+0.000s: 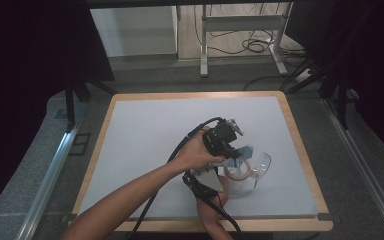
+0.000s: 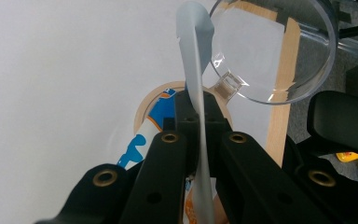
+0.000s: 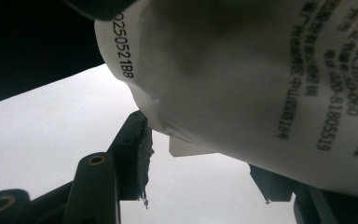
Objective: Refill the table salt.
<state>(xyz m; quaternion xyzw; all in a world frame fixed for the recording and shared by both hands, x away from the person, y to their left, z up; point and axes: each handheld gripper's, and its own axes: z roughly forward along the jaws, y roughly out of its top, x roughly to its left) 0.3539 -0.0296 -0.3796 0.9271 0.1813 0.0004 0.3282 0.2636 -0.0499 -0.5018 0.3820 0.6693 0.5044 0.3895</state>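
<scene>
Two grippers: my left gripper [image 2: 200, 116], angled down, pinches the foil lid [image 2: 196, 60]; my right gripper [image 3: 200, 163] below clasps the cup [image 3: 261, 79].

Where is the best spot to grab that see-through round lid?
Pinch the clear lid by its thin rim, on the side away from the small tab that seems to join it to the cup. It is a wide, smooth dome, so only the edge fits between tongs.
</scene>
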